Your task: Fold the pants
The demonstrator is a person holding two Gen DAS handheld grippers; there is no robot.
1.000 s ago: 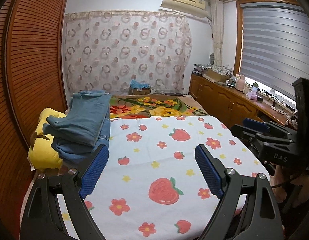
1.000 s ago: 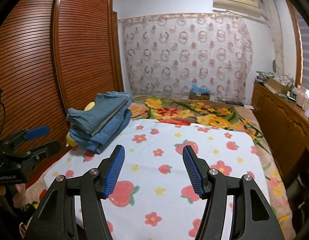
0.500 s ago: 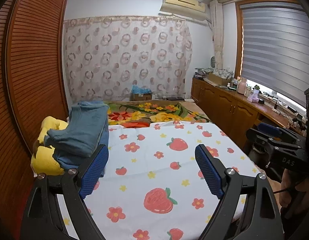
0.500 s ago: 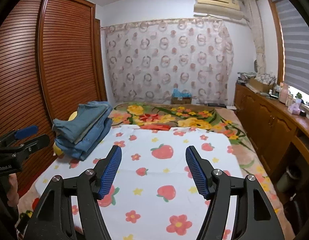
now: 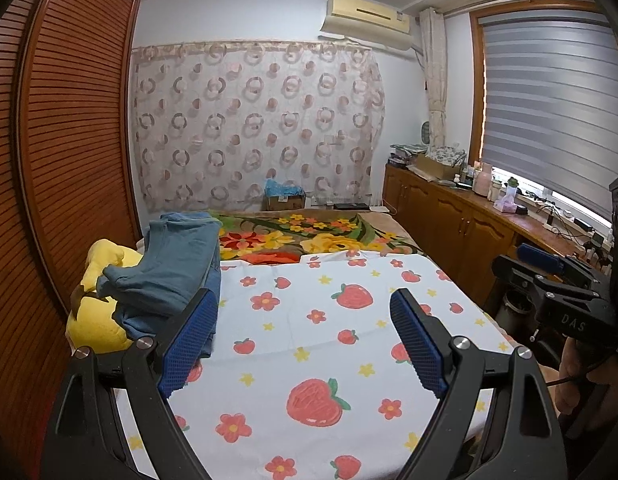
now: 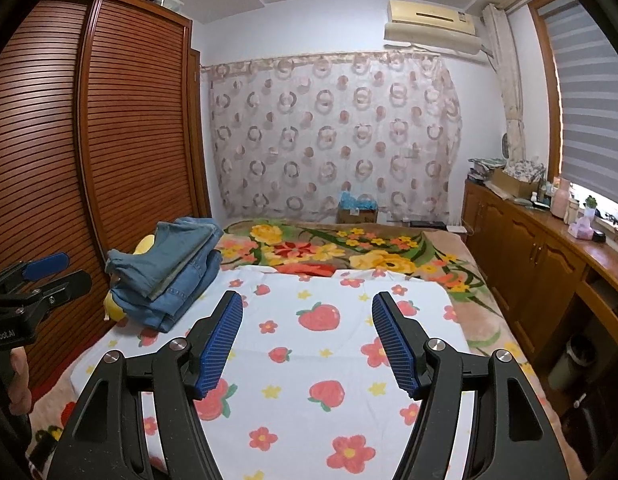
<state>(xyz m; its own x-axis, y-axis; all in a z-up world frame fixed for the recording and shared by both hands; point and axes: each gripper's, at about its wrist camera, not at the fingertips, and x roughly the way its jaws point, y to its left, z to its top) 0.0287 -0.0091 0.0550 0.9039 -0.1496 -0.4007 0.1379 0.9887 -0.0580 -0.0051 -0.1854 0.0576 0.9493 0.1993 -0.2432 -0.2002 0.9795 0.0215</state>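
Folded blue denim pants [image 5: 171,270] lie stacked at the bed's left edge, resting partly on a yellow plush toy [image 5: 97,312]; the stack also shows in the right wrist view [image 6: 173,276]. My left gripper [image 5: 303,332] is open and empty, held above the strawberry-print sheet [image 5: 329,344], with its left pad near the stack. My right gripper [image 6: 307,338] is open and empty over the same sheet [image 6: 321,360], right of the stack. Each gripper appears at the edge of the other's view.
A slatted wooden wardrobe [image 6: 69,160] runs along the left side of the bed. A floral blanket [image 6: 349,248] covers the far end of the bed. Wooden cabinets [image 5: 461,232] with clutter on top line the right wall under a window blind. A patterned curtain hangs behind.
Both grippers have pulled back and tilted upward from the bed, so more of the room and ceiling shows. The pants stack has not moved. Both grippers stay open.
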